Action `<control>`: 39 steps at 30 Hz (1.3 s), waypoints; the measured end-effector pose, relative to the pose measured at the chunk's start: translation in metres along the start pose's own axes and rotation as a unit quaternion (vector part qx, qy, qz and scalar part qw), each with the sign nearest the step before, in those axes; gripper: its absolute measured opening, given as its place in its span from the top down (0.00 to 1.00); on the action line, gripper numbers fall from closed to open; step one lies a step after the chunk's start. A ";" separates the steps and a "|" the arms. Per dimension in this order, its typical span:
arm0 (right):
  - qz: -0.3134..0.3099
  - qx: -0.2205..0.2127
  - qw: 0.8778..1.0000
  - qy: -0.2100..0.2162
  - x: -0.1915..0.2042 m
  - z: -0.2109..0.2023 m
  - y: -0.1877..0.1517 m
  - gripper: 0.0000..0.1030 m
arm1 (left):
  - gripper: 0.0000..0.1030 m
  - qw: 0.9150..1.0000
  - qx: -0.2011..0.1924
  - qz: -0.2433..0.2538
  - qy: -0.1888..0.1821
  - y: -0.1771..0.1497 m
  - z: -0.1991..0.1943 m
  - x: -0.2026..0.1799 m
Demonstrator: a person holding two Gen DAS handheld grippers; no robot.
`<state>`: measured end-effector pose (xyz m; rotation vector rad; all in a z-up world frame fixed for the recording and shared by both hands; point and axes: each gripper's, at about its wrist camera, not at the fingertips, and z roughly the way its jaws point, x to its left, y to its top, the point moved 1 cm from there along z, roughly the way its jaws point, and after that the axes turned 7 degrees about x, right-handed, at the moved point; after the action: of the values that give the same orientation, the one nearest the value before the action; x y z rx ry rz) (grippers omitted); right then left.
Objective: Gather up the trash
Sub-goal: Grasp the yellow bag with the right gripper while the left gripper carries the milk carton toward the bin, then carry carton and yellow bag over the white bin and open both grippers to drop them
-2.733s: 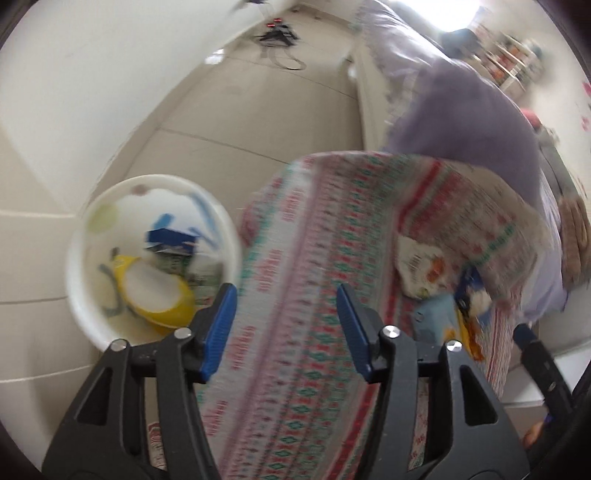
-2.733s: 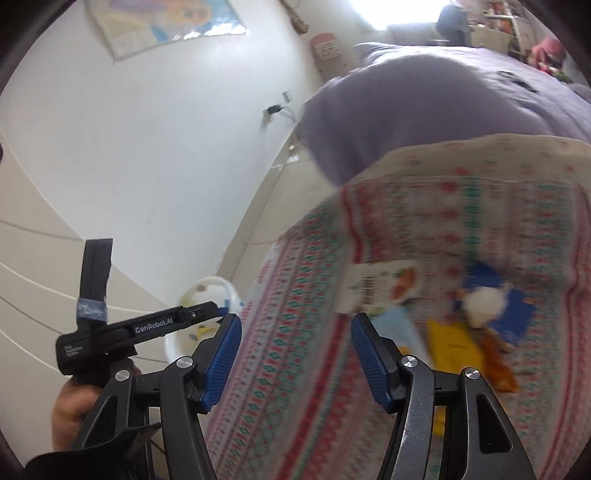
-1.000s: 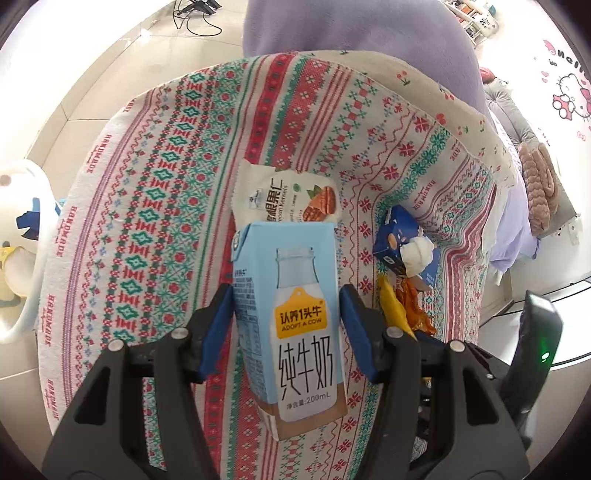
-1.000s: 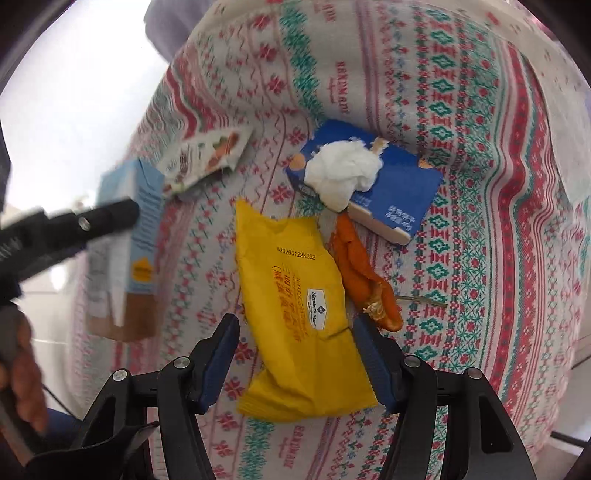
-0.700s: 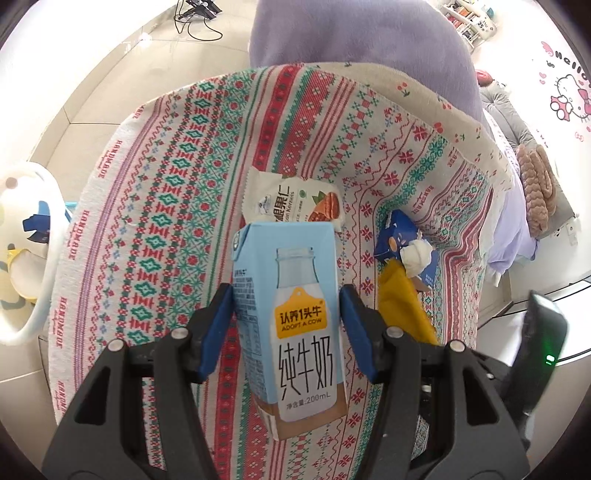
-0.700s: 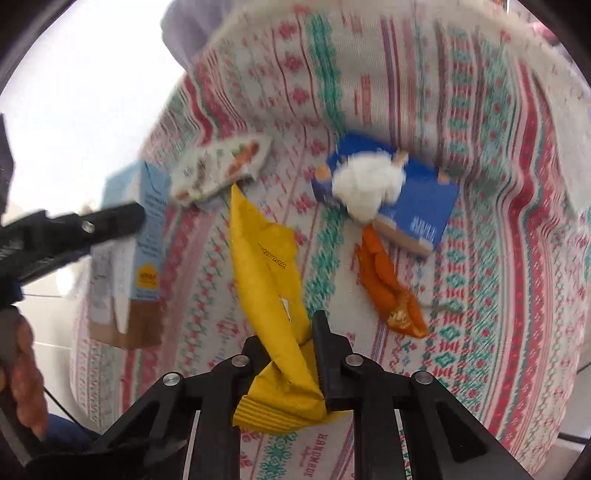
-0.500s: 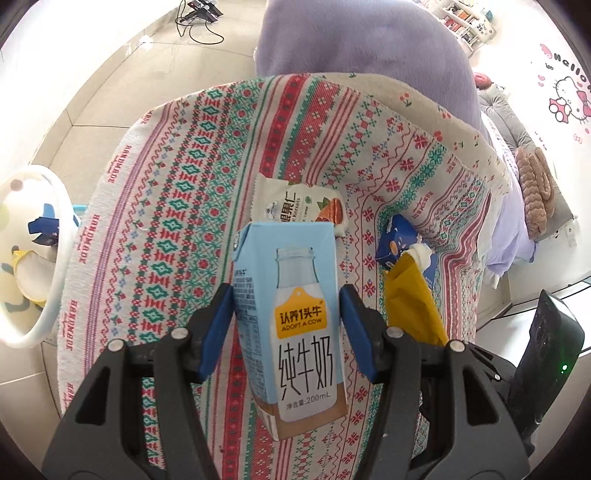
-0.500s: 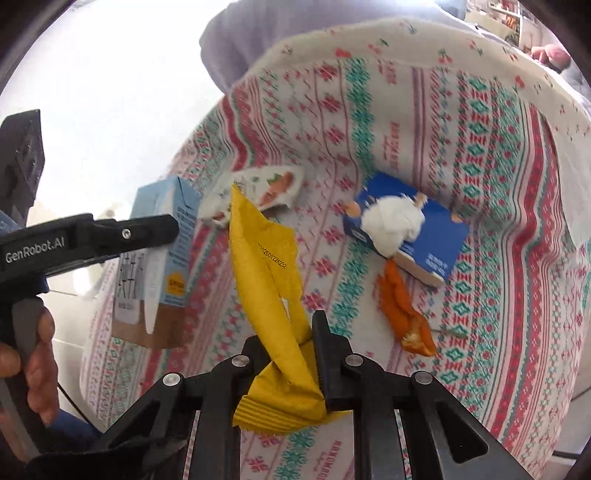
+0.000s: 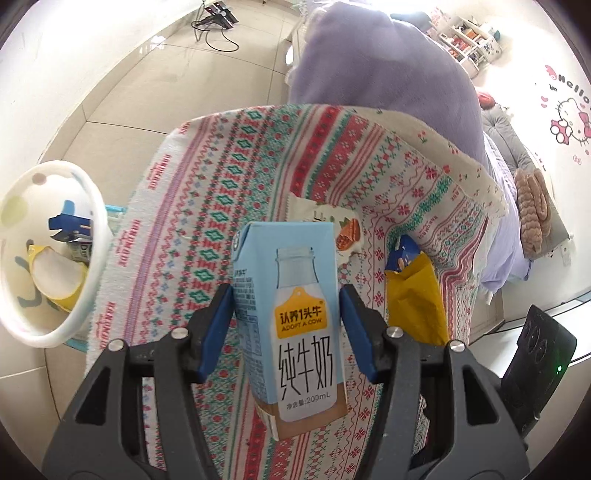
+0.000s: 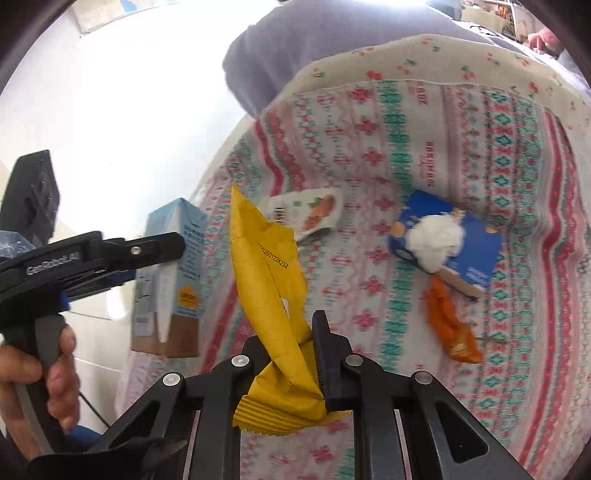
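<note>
My left gripper [image 9: 286, 332] is shut on a light-blue milk carton [image 9: 299, 325], held upright above the patterned cloth [image 9: 192, 229]; the carton also shows in the right wrist view [image 10: 173, 273]. My right gripper [image 10: 288, 354] is shut on a yellow wrapper [image 10: 273, 288], lifted off the cloth; it also shows in the left wrist view [image 9: 413, 295]. On the cloth lie a white snack packet [image 10: 306, 212], a blue box [image 10: 465, 251] with a white tissue wad [image 10: 436, 236] on it, and an orange wrapper [image 10: 448, 325].
A white bin [image 9: 51, 325] holding several pieces of trash stands on the tiled floor left of the cloth. A purple blanket [image 9: 376, 66] lies beyond the cloth. Cables [image 9: 218, 22] lie on the far floor.
My right gripper closed on the yellow wrapper and lifted it off the cloth. My left gripper, still holding the carton, has risen and pulled back, bringing the white bin further into view.
</note>
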<state>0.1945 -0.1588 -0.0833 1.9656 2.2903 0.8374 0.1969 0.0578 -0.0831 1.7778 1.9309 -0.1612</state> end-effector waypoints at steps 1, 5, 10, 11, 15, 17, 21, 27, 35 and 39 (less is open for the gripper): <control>0.001 -0.002 1.000 0.008 0.003 0.001 0.000 0.82 | 0.42 1.000 -0.001 -0.003 0.000 0.000 -0.002 0.003; -0.003 -0.014 1.000 0.023 0.019 0.005 0.003 0.82 | 0.42 1.000 -0.012 -0.015 0.003 0.002 -0.014 0.018; -0.007 -0.012 0.999 0.032 0.035 0.015 0.004 0.82 | 0.42 0.999 -0.027 -0.042 0.004 0.005 -0.030 0.045; -0.007 -0.009 0.999 0.038 0.038 0.019 0.004 0.82 | 0.42 0.998 -0.029 -0.051 0.001 0.006 -0.034 0.053; -0.006 0.003 0.998 0.062 0.055 0.034 0.008 0.82 | 0.42 0.995 -0.046 -0.091 -0.009 0.011 -0.051 0.087; -0.017 0.005 0.998 0.066 0.068 0.040 0.009 0.82 | 0.42 0.992 -0.059 -0.116 -0.003 0.013 -0.063 0.111; -0.045 0.017 0.996 0.076 0.098 0.053 0.010 0.82 | 0.42 0.982 -0.087 -0.168 0.012 0.014 -0.084 0.157; -0.056 0.023 0.992 0.112 0.141 0.067 0.025 0.82 | 0.42 0.967 -0.113 -0.225 0.033 0.006 -0.104 0.205; -0.067 0.030 0.987 0.146 0.204 0.102 0.053 0.82 | 0.42 0.964 -0.113 -0.237 0.043 0.003 -0.104 0.219; -0.079 0.024 0.984 0.160 0.233 0.123 0.068 0.81 | 0.42 0.958 -0.123 -0.257 0.039 0.001 -0.108 0.230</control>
<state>0.2491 0.1079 -0.0848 1.7419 2.6180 1.1670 0.1637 0.3091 -0.0903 1.1117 2.3213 -0.0244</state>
